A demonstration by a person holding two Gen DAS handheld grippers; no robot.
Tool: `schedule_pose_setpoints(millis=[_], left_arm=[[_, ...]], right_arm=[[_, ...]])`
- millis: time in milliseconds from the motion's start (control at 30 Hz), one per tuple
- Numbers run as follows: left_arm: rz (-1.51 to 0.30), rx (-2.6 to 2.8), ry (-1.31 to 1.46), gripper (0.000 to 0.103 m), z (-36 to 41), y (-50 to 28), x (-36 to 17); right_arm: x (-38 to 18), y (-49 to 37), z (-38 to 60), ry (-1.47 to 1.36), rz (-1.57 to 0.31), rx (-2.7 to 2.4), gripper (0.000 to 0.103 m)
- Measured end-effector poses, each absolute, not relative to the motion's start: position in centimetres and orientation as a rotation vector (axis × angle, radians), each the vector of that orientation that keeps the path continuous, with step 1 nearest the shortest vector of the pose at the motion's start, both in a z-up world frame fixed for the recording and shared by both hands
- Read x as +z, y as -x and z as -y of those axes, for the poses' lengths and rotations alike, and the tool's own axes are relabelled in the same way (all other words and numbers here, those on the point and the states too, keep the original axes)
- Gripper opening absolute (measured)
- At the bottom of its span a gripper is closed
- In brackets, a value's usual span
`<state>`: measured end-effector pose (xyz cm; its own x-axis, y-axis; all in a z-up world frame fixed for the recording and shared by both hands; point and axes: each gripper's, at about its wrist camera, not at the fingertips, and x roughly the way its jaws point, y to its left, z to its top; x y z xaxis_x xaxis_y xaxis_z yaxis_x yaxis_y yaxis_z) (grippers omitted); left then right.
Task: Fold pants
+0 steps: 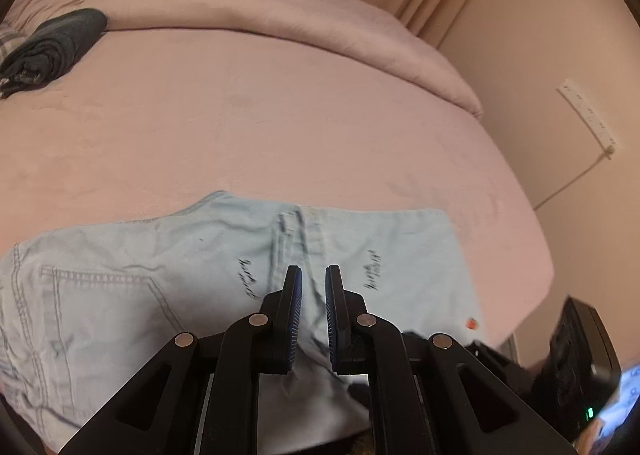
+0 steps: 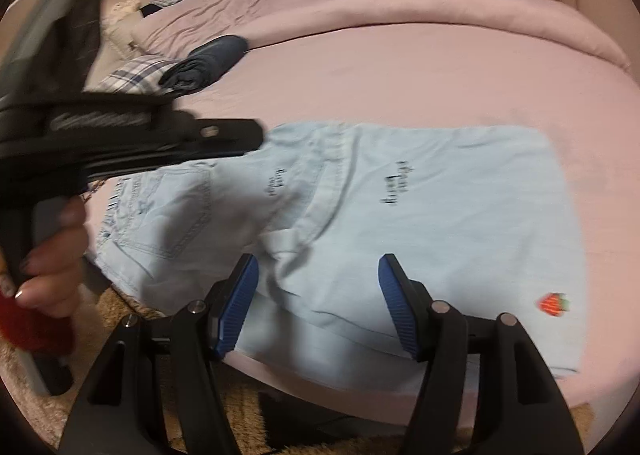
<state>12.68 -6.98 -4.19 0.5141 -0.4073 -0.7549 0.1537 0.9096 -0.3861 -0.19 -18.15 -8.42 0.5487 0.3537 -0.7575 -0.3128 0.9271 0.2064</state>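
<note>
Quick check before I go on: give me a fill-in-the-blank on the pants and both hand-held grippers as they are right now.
1. The light blue pants lie on the pink ____.
2. The right hand-held gripper has its jaws ____, nothing between them.
3. The small patch near the pants' corner pictures a ____.
4. The left hand-held gripper has its jaws nearly ____ over the pants.

Missing words: bed; open; strawberry; shut

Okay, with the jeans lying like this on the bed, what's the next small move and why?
Probably close the left claw on the raised crease in the jeans. Its jaws are narrowly apart around that ridge, while the right claw hangs wide open, holding nothing, above the half-folded denim on the bed.
</note>
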Motion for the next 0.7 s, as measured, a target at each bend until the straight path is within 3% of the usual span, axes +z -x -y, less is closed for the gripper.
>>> schedule_pose_setpoints(millis=[367,700], left_arm=[[-1.113,-0.400,0.251,0.007,11.2,-10.8,-10.1],[-1.146,-0.340,0.315,0.007,9.9,-9.0,-11.5]], right_arm=[[-8.3,1.1,25.4,-0.112,-0.915,0.151,0.062],[-9.5,2.3,26.3,-0.134,-0.945,0.153,0.060]])
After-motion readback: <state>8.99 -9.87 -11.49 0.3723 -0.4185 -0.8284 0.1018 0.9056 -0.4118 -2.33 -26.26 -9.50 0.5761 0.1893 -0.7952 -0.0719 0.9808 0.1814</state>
